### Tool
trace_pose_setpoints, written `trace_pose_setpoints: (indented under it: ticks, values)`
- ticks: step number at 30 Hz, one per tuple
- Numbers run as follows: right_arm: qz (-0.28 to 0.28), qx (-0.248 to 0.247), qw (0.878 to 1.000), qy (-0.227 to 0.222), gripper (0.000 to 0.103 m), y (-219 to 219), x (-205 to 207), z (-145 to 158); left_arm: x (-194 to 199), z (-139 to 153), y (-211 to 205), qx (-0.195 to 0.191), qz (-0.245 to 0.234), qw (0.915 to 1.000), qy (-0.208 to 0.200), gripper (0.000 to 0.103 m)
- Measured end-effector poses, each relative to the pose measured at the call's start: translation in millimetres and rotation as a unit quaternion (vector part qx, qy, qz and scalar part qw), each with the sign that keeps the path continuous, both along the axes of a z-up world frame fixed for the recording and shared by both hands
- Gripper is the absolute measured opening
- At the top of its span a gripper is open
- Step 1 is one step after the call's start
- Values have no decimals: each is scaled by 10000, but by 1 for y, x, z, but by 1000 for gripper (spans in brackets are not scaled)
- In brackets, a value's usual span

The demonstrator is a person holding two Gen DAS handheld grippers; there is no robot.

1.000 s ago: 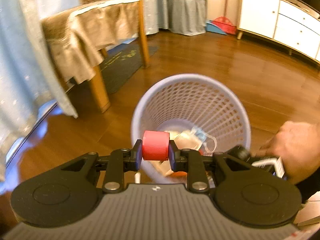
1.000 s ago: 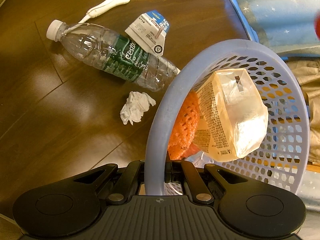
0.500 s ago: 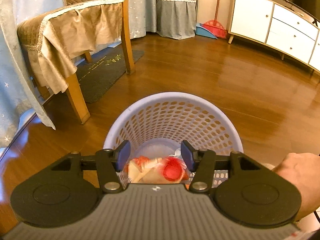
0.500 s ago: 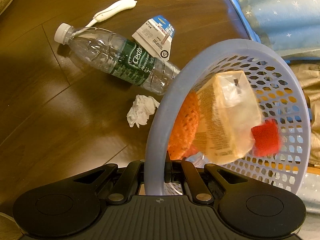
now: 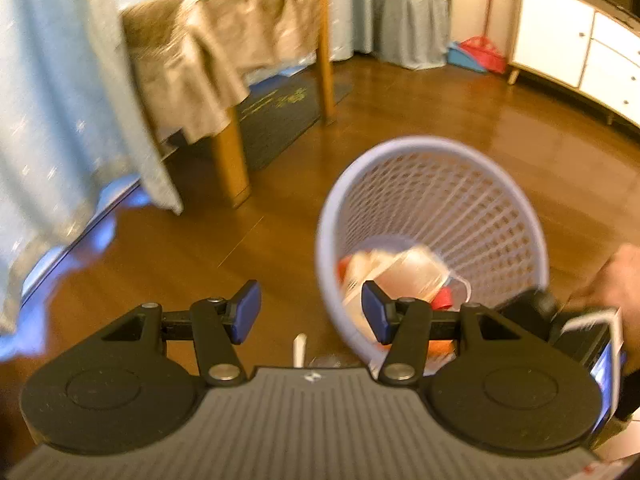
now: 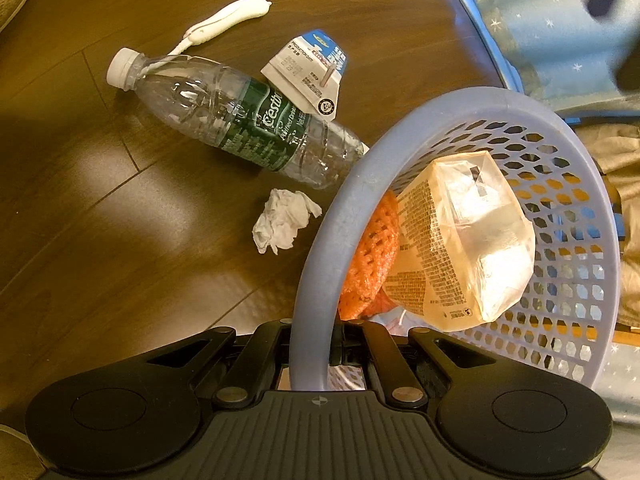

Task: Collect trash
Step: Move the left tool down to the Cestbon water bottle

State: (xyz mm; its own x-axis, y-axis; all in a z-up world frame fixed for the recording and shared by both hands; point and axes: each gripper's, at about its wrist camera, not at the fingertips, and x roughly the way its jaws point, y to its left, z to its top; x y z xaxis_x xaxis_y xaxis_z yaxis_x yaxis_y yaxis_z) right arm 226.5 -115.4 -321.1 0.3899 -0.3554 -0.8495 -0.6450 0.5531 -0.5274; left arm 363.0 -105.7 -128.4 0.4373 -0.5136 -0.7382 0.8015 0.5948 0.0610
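A lavender mesh basket [image 5: 400, 144] stands on the wood floor, right of my left gripper [image 5: 312, 318], which is open with nothing between its blue pads. A red cap [image 5: 442, 300] lies inside the basket beside a clear packet [image 6: 460, 240] and an orange net [image 6: 372, 252]. My right gripper [image 6: 312, 348] is shut on the basket rim [image 6: 332, 232]. On the floor beyond it lie a crushed water bottle [image 6: 240, 120], a crumpled tissue [image 6: 284, 220], a torn carton piece [image 6: 308, 72] and a long white wrapper [image 6: 228, 20].
A chair draped in beige cloth [image 5: 224, 60] with a wooden leg [image 5: 230, 168] stands to the left by a pale curtain [image 5: 60, 100]. A dark mat [image 5: 280, 116] lies behind it and a white cabinet [image 5: 580, 48] at the far right. A hand [image 5: 616, 276] is at the right edge.
My left gripper opened and the red cap fell into the basket. That gripper then swung left, so the basket now sits to its right. The right gripper kept its hold on the rim.
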Motion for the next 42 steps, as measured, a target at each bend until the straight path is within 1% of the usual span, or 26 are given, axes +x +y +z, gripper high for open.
trace_pose_setpoints:
  ticks: [9,14,20,22,24,28,32,37,42]
  values:
    - [7,-16,10000,8,0,0,-1,-1,-4,-22,51,279,423,9987,38,50]
    - [12,-25,10000,6,0,0,-2,-2,-6,-39,72,452,599,9970,180,51]
    - [-8,-16,10000,4,0,0,-2,-2,-10,-57,93,598,776,9948,261,54]
    - [-12,-15,10000,2,0,-1,-2,-2,-10,-63,100,607,880,9936,355,54]
    - [-13,-14,10000,2,0,-1,-1,-2,-10,-68,106,601,962,9925,446,54]
    - [-15,-19,10000,4,0,-1,-1,-2,-15,-83,116,737,1038,9906,499,55]
    - [-11,-24,10000,0,0,-1,-1,-1,-19,-100,123,836,1112,9881,658,55]
    - [-22,-22,10000,-6,0,-2,-2,-1,-25,-123,126,987,1053,9869,717,55]
    - [-24,-21,10000,-8,0,-4,-1,-1,-25,-142,128,920,1121,9846,978,55]
